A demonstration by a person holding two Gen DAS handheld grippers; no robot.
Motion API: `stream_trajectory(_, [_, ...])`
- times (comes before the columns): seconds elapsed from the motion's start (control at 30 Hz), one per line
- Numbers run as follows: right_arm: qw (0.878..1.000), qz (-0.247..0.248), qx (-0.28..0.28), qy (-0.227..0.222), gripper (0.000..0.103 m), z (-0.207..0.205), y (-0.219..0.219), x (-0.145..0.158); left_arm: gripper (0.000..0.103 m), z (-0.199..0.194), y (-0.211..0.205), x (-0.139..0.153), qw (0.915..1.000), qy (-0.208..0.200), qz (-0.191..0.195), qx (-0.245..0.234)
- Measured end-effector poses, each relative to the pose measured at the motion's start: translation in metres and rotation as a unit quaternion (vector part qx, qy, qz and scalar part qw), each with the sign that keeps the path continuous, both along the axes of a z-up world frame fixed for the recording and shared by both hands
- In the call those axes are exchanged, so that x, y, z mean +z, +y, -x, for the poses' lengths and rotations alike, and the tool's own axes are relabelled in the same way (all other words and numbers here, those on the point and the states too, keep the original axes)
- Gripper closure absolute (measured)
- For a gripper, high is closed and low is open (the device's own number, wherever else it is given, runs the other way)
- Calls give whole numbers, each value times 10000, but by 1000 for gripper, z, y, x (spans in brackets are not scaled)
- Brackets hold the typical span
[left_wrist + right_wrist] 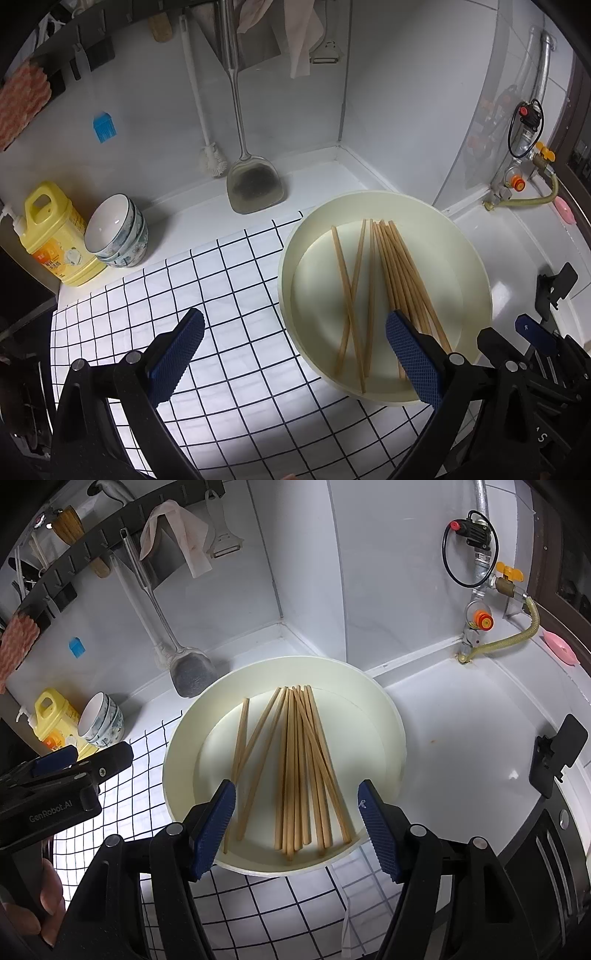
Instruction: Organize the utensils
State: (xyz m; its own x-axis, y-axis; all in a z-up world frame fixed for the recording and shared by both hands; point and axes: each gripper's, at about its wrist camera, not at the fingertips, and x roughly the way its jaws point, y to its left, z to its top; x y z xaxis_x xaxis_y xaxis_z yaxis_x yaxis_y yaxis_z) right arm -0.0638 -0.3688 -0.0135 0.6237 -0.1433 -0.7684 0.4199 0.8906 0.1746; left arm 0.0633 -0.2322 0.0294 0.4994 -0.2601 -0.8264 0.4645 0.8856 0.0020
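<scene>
Your right hand-held gripper [296,812] hangs wide and empty over the near ends of the chopsticks [295,771] in the cream basin [384,716]; your left hand-held gripper [295,343] gapes empty beside it. They look light, stiff and prone to roll; pinch the bunch mid-length. Their near tips hide behind the pads.

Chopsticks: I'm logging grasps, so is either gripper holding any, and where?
Nothing is held. The left gripper and right gripper are open; the chopsticks lie in the basin.
</scene>
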Motion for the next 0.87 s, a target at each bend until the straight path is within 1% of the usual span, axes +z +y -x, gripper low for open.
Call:
stream_trajectory(0.5, [10000,5,9,1,37,0,2,0,6,2,1,2,10000,-78,-27,11])
stream_trajectory(0.6, [10000,6,13,3,37,0,3,0,6,1,2,2,10000,-21,39,9])
stream_trajectory(0.87, [10000,-2,7,4,37,-1,3,1,6,-4,3,-2,9998,143,35,110])
